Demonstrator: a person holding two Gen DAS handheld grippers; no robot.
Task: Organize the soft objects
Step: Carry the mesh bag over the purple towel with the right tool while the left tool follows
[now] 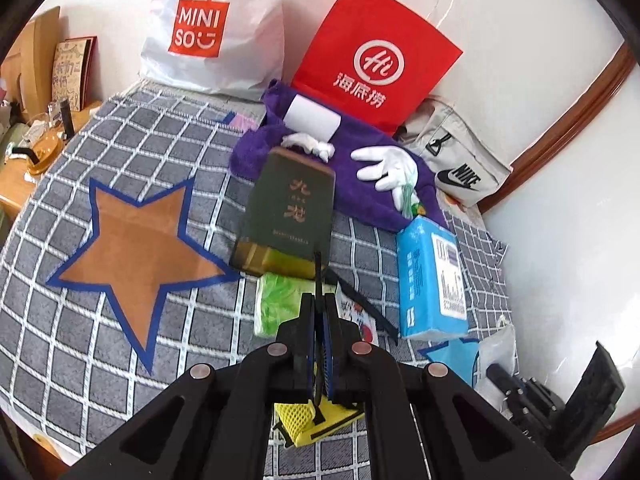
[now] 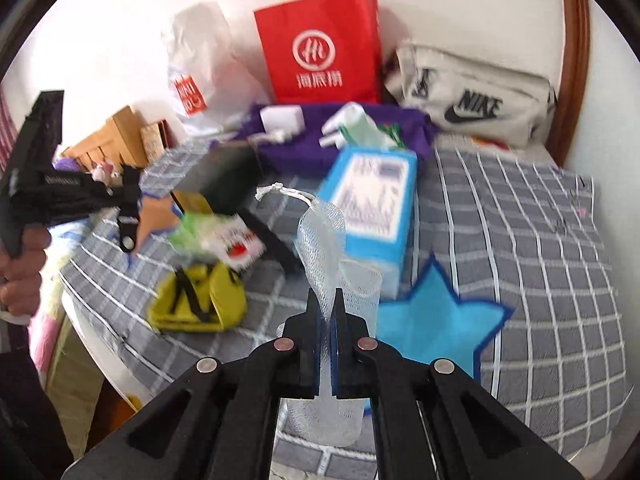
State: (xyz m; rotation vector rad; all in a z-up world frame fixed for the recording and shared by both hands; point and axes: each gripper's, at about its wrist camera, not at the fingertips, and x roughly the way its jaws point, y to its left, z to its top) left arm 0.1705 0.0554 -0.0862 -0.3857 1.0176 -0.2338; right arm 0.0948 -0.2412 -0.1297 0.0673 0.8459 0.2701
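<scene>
The right gripper (image 2: 325, 300) pinches a mesh pouch (image 2: 320, 232) aloft for sorting, while the left gripper (image 1: 319, 304), at nine o'clock, clamps a yellow bag's strap (image 1: 318, 268).

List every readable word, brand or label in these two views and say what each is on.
"MINI SO": white plastic bag.
"Hi" and "海底捞": red paper bag.
"NIKE": grey fabric bag.
"九龙": dark green box.
Too small or blurred: blue tissue pack label print, the fine line under the box title, the brown card at far left.
</scene>
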